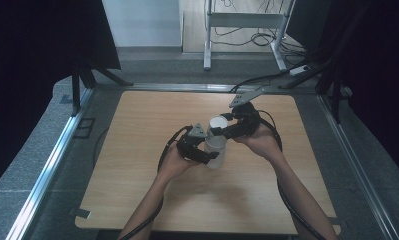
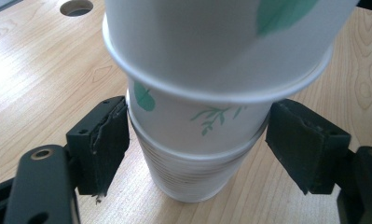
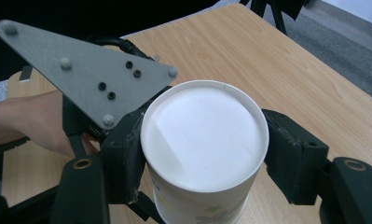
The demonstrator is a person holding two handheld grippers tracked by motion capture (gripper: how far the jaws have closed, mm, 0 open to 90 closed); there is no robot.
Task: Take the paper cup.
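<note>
While the wooden table [image 1: 137, 195] spreads beneath both hands, we see a stack of inverted paper cups [image 1: 216, 148] standing between the two tools, its white base facing up. Our left gripper [image 2: 196, 140] is clamped on the lower cups [image 2: 193, 168], its pads pressing their sides just under the top cup's rolled rim. Our right gripper [image 3: 203, 158] is closed on the top cup [image 3: 204, 140], one pad on each side of its upturned base.
</note>
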